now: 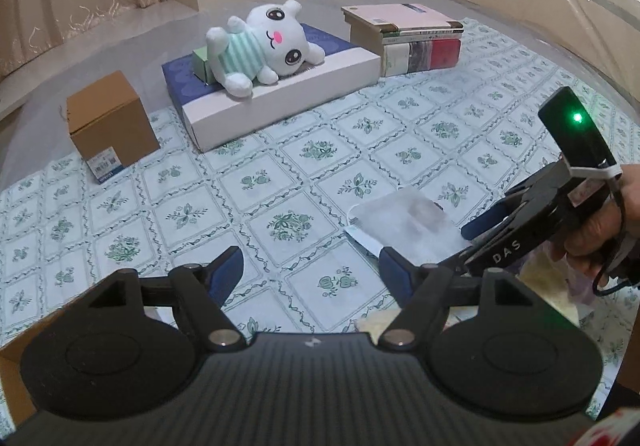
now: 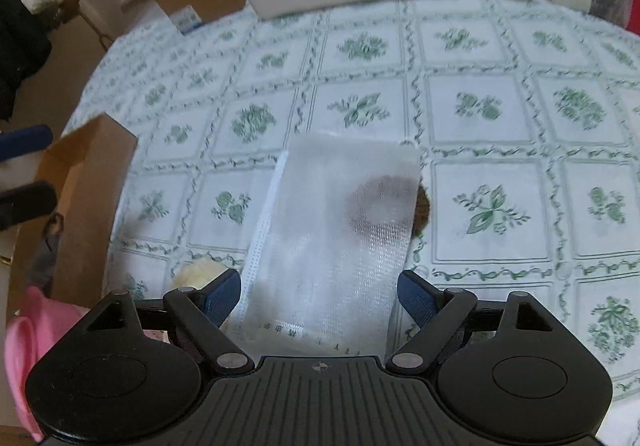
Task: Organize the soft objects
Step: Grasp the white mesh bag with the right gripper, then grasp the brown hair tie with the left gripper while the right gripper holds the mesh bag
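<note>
A white mesh zip pouch (image 2: 336, 234) lies on the flowered tablecloth, with a dark round shape showing through it; it also shows in the left wrist view (image 1: 404, 224). My right gripper (image 2: 320, 296) is open, its blue pads on either side of the pouch's near end. In the left wrist view the right gripper (image 1: 480, 234) comes in from the right over the pouch. My left gripper (image 1: 312, 270) is open and empty above the cloth. A white plush toy in a striped green shirt (image 1: 264, 44) lies on a flat white and blue box (image 1: 280, 90) at the back.
A small brown carton (image 1: 110, 124) stands at the left and a stack of books (image 1: 408, 38) at the back right. A cardboard box (image 2: 80, 206), something pink (image 2: 28, 342) and a pale fluffy thing (image 2: 200, 272) lie at the right gripper's left.
</note>
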A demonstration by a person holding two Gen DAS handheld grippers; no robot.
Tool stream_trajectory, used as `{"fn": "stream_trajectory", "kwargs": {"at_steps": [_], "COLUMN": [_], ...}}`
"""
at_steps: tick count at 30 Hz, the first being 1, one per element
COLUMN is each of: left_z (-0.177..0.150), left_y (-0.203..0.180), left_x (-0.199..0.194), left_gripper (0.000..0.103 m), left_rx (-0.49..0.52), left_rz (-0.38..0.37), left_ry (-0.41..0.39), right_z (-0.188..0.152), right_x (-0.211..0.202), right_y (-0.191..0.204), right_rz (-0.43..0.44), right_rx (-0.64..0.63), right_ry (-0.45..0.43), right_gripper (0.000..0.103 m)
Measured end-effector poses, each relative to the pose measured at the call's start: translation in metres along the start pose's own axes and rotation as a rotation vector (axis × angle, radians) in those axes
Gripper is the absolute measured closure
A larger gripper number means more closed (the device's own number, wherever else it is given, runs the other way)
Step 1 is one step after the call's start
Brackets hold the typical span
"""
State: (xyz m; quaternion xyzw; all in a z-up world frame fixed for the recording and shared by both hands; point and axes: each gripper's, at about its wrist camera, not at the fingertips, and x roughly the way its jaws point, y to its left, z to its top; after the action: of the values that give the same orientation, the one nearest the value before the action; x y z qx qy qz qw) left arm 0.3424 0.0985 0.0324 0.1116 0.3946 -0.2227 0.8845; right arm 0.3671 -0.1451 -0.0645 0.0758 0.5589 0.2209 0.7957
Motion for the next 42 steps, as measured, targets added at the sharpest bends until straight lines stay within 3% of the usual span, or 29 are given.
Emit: {"fn": "stream_trajectory", "kwargs": {"at_steps": [2, 4, 6, 8, 9, 12, 20, 26, 35, 42], "left_z": [0.0, -0.001, 0.0, 0.002, 0.003, 0.007, 0.024, 0.043, 0.064, 0.058], "left_y": [0.001, -0.001, -0.002, -0.004, -0.006, -0.013, -0.036, -0.06, -0.1, -0.121], "left_x": [0.004, 0.006, 0.008, 0.008, 0.008, 0.009, 0.013, 0.037, 0.106, 0.16], "left_gripper": [0.031, 0.031, 0.031, 0.031, 0.031, 0.031, 0.031, 0.031, 0.038, 0.052], "left_rx": [0.003, 0.006, 0.009, 0.012, 0.015, 0.031, 0.087, 0.167, 0.292, 0.392], "left_rz": [-0.007, -0.01, -0.009, -0.008, -0.009, -0.013, -0.029, -0.074, -0.18, -0.174], "left_ry": [0.004, 0.008, 0.011, 0.013, 0.015, 0.022, 0.038, 0.086, 0.192, 0.327], "right_z": [-0.001, -0.001, -0.001, 0.0, -0.001, -0.001, 0.002, 0.009, 0.008, 0.004], "right_x": [0.0, -0.002, -0.006, -0.008, -0.011, -0.015, -0.067, -0.1, -0.1, -0.086], "right_y": [0.0, 0.001, 0.001, 0.004, 0.004, 0.008, 0.002, -0.024, -0.077, -0.098], "right_rz": [0.001, -0.003, 0.002, 0.002, 0.001, -0.006, -0.01, -0.067, -0.097, -0.079], "right_rx": [-0.005, -0.015, -0.013, -0.024, -0.03, -0.053, -0.074, -0.06, -0.004, 0.015], "right_ry": [-0.014, -0.02, -0.022, -0.023, -0.023, -0.038, -0.164, -0.242, -0.232, -0.213], "right_gripper": [0.021, 0.043, 0.053, 0.072, 0.088, 0.101, 0.102, 0.102, 0.102, 0.102]}}
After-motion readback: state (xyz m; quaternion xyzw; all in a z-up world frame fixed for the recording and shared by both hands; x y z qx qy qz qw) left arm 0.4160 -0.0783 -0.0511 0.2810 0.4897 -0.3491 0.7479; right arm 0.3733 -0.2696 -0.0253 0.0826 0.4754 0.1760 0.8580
